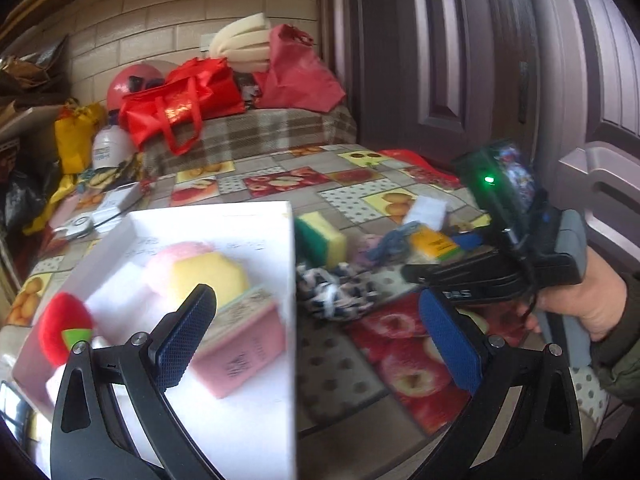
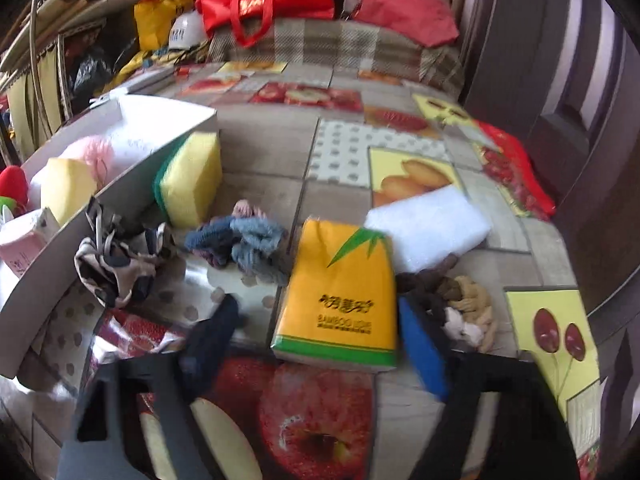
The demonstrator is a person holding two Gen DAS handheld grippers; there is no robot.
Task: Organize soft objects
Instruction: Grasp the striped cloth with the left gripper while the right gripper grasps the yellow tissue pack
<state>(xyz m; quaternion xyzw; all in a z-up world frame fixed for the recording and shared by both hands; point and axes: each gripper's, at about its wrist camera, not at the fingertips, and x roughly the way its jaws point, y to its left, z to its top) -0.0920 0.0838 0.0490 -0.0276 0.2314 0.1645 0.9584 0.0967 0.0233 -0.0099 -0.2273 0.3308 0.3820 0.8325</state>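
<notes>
While motion blurs all | white box edge-cropped | pink pack half-hidden

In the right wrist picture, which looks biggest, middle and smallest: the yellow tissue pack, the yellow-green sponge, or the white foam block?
1. Yellow tissue pack, though it lies nearest the camera.
2 and 3. White foam block and yellow-green sponge look too alike to rank.

Both wrist cameras look forward and down, close over the table. The left view sits over the white box; both views share the yellow-green sponge at eleven o'clock.
</notes>
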